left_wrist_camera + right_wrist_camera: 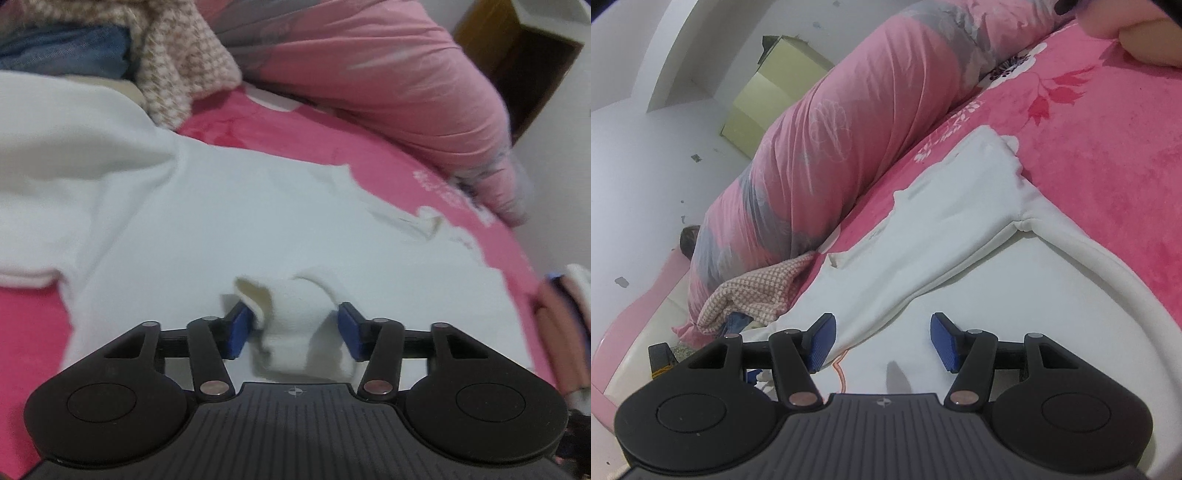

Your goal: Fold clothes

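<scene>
A white garment [207, 221] lies spread on the pink bedspread [295, 136]. My left gripper [295, 328] hovers low over it with its jaws apart. A bunched-up fold of the white cloth [295, 317] stands between the blue pads; it brushes the left pad [242, 326] and stays clear of the right one. In the right wrist view the same white garment [960, 229] shows a sleeve laid across its body. My right gripper [882, 341] is open just above the cloth, with nothing gripped.
A rolled pink flowered quilt [388, 74] [831, 129] runs along the bed's far side. A checked knit garment [177, 62] [764, 291] and blue jeans [74, 51] are heaped beside the white garment. A wooden cabinet [517, 48] stands by the wall. Part of a person [1137, 33] rests on the bedspread [1108, 147].
</scene>
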The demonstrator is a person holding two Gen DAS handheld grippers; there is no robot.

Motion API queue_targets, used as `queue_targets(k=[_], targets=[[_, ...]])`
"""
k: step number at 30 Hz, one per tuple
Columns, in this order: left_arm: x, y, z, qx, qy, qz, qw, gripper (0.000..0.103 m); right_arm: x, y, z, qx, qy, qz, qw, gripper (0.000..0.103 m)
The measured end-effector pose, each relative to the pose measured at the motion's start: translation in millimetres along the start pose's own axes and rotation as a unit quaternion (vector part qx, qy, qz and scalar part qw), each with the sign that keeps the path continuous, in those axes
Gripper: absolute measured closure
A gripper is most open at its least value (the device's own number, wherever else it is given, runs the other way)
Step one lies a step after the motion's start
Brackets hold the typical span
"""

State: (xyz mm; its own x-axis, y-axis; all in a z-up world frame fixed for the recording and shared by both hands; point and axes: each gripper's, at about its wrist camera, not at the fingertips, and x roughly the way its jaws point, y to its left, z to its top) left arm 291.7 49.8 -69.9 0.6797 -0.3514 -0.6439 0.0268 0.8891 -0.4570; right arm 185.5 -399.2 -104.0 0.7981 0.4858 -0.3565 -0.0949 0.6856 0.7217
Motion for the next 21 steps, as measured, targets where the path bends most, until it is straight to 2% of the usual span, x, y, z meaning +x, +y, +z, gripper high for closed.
queue_targets(k=[2,4,6,10,15,21], targets=[[1,-2,-5,0.003,-0.006,-0.002,1.0,0.071,2,0,0,-0.004,0.001,-0.003,1.0,0.044],[0,-5,-9,0.007,-0.009,0.008,0.9999,0.091,3,1,0,-0.011,0.003,-0.007,1.0,0.043],[-6,-10,-11,0.007,-0.015,0.018,0.9997,0.095,3,2,-1,-0.016,0.002,-0.01,1.0,0.043],[-29,-16,-13,0.006,-0.048,0.041,0.998,0.096,4,2,0,-0.019,0.004,-0.011,1.0,0.044],[-19,-24,-27,0.088,-0.039,0.113,0.9889,0.096,7,4,-1,-0.032,0.01,-0.014,0.999,0.042],[-28,-24,-37,0.102,-0.062,0.133,0.9839,0.095,7,4,-2,-0.037,0.011,-0.017,0.999,0.042]])
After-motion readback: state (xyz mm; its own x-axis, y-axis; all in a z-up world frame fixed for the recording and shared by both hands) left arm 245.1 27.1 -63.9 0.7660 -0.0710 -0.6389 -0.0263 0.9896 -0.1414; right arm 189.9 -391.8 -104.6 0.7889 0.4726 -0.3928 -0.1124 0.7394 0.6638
